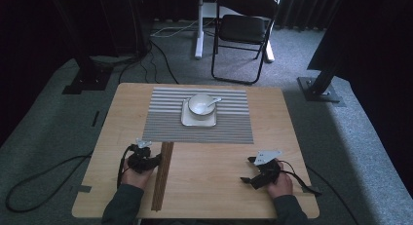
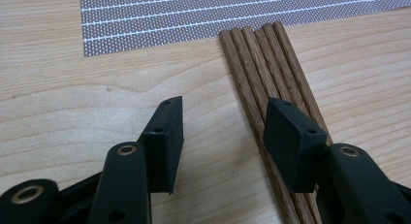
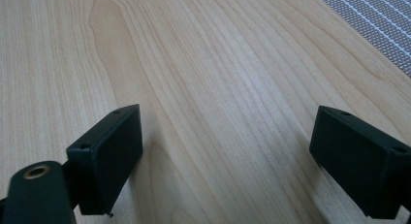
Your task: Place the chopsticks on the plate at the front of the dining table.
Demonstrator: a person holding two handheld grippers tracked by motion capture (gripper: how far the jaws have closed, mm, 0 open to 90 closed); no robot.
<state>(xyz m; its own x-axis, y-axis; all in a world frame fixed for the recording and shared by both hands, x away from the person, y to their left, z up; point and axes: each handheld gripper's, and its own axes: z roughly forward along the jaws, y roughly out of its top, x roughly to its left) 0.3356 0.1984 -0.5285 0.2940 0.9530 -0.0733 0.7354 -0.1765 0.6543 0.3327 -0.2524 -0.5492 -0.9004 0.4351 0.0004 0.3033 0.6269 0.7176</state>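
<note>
Chopsticks [image 2: 264, 64] are the matter in hand: a bundle of dark wooden sticks laid side by side on the desk [image 1: 214, 181], just below the lower left corner of the striped placemat [image 1: 197, 120]. The left claw [image 2: 223, 136] is held low beside them with its jaws wide apart and nothing pressed between the pads; in the left gripper view one jaw stands over the sticks and the other over bare wood, so the bundle is not yet straddled. A small sideways shift is judged to be needed before a grasp could be made. The right claw [image 3: 223, 161] is likewise spread wide and empty, and it is rested over bare desk well to the right, probably kept out of the way.

Seen from above, the sticks run from the placemat's edge toward the near edge of the desk, and their near ends appear to lie close to that edge. A white bowl [image 1: 201, 104] with a spoon [image 1: 213, 102] in it is set on a square plate [image 1: 187, 119] in the middle of the placemat, well apart from both claws. Open wood is left between the hands, and bare placemat below the plate gives room for laying the sticks down.
</note>
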